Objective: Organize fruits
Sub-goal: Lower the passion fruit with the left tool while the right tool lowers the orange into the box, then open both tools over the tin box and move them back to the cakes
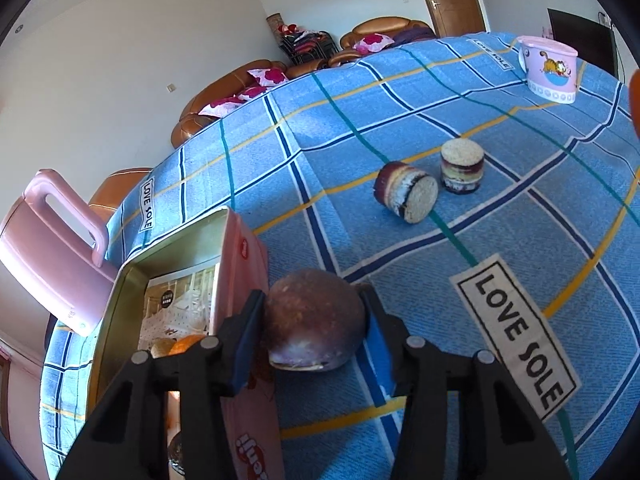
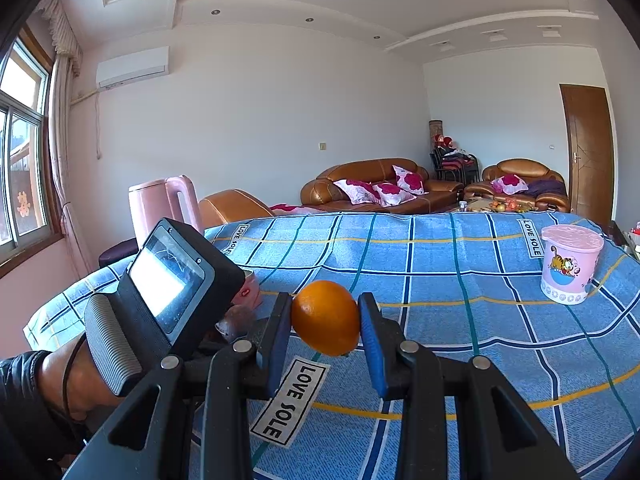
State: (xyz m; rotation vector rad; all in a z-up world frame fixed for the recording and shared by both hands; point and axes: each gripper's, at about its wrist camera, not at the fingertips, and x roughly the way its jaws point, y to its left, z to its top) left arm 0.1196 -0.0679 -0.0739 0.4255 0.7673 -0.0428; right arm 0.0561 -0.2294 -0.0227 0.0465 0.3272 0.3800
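Observation:
My left gripper [image 1: 314, 322] is shut on a dark purple passion fruit [image 1: 314, 320] and holds it just right of an open pink tin box [image 1: 240, 264]. The box holds an orange fruit [image 1: 186, 343] and a printed card. My right gripper [image 2: 325, 320] is shut on an orange [image 2: 325, 317] and holds it above the blue checked tablecloth [image 2: 460, 320]. The left gripper's body [image 2: 168, 284] shows in the right wrist view at the left, with the passion fruit [image 2: 236, 320] partly hidden behind it.
Two round layered cakes lie mid-table, one on its side [image 1: 406, 197] and one upright [image 1: 462, 165]. A pink lidded Garfield tub [image 1: 550, 68] stands at the far right, also in the right wrist view [image 2: 570, 268]. A pink kettle [image 1: 52, 248] stands at the left edge.

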